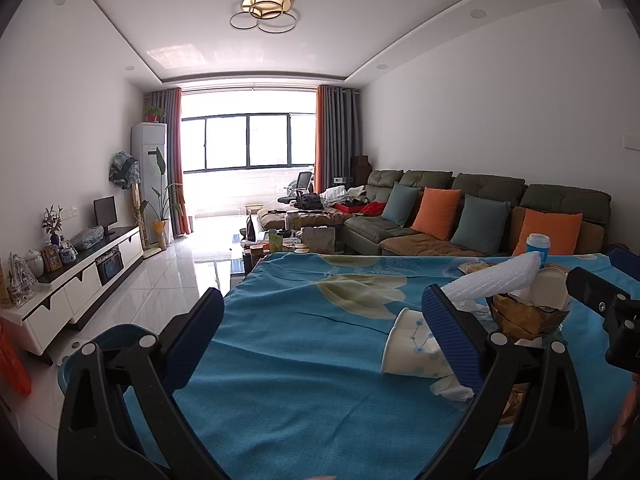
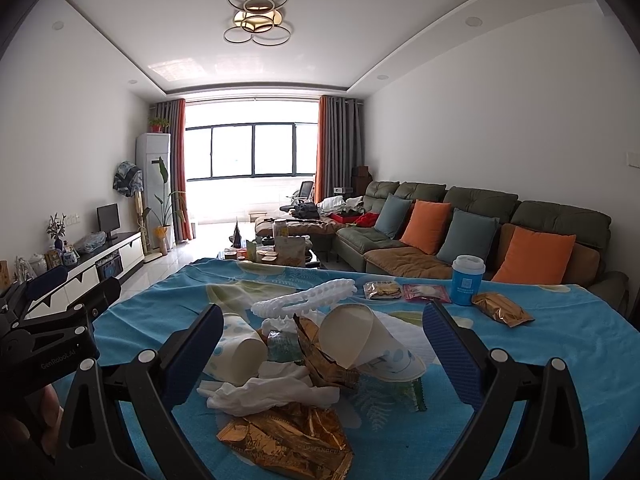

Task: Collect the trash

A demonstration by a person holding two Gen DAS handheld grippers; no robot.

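A pile of trash lies on the blue cloth-covered table: two white paper cups, white tissue, gold foil wrappers and a white foam net. My right gripper is open, its fingers either side of the pile. My left gripper is open and empty over bare cloth, left of the pile; its right finger overlaps a tipped paper cup. The foam net and gold wrapper show at its right. The right gripper appears at the far right.
A blue lidded cup, two small snack packets and a gold packet lie on the table's far right. A blue bin sits off the table's left edge. A sofa stands behind, a TV cabinet at left.
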